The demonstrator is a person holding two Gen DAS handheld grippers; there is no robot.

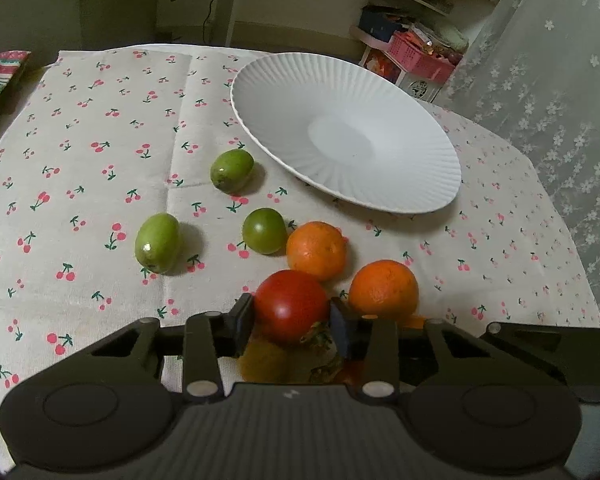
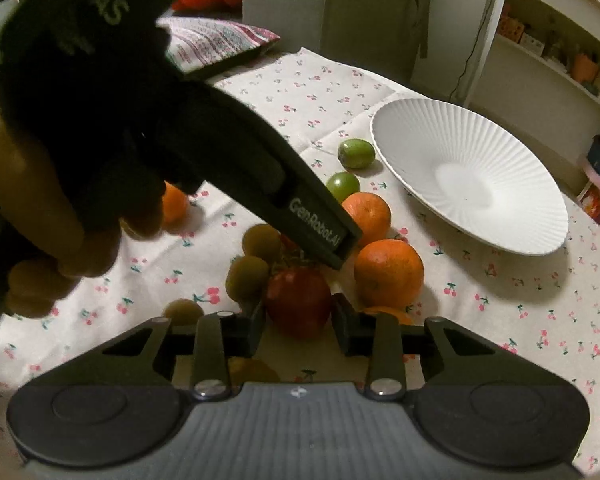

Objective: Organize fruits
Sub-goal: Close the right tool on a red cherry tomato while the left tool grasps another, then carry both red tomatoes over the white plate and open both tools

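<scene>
Left gripper [image 1: 293, 320]: clenched on a tomato [image 1: 290, 306], which is pinched between both pads just above the cloth.
Right gripper [image 2: 300, 322]: closed on a red fruit [image 2: 298, 300]; both pads are seen against its sides.
Left hand [image 2: 80, 160]: gloved in black with bare fingertips, wrapped around the left gripper's handle, which is slanted down into the fruit pile.
Plate [image 1: 380, 184]: white, ribbed, set on the cloth beyond the fruit; nothing is seen in it.
Oranges: one [image 1: 316, 250] lies just behind the tomato, a second [image 1: 382, 290] just beside the left gripper's right finger; the two are almost touching.
Green fruit: three are laid out left of the oranges, one [image 1: 232, 170] near the plate rim, one [image 1: 264, 230] touching the far orange, one [image 1: 158, 248] set apart to the left.
Brownish fruit: three are seen in the right view, two [image 2: 262, 242] [image 2: 247, 278] just left of the red fruit and one [image 2: 182, 312] by the right gripper's left finger.
Extra orange [image 2: 174, 204]: partly hidden behind the left hand.
Tablecloth [image 1: 100, 120]: pale, printed with cherries, spread under everything.
</scene>
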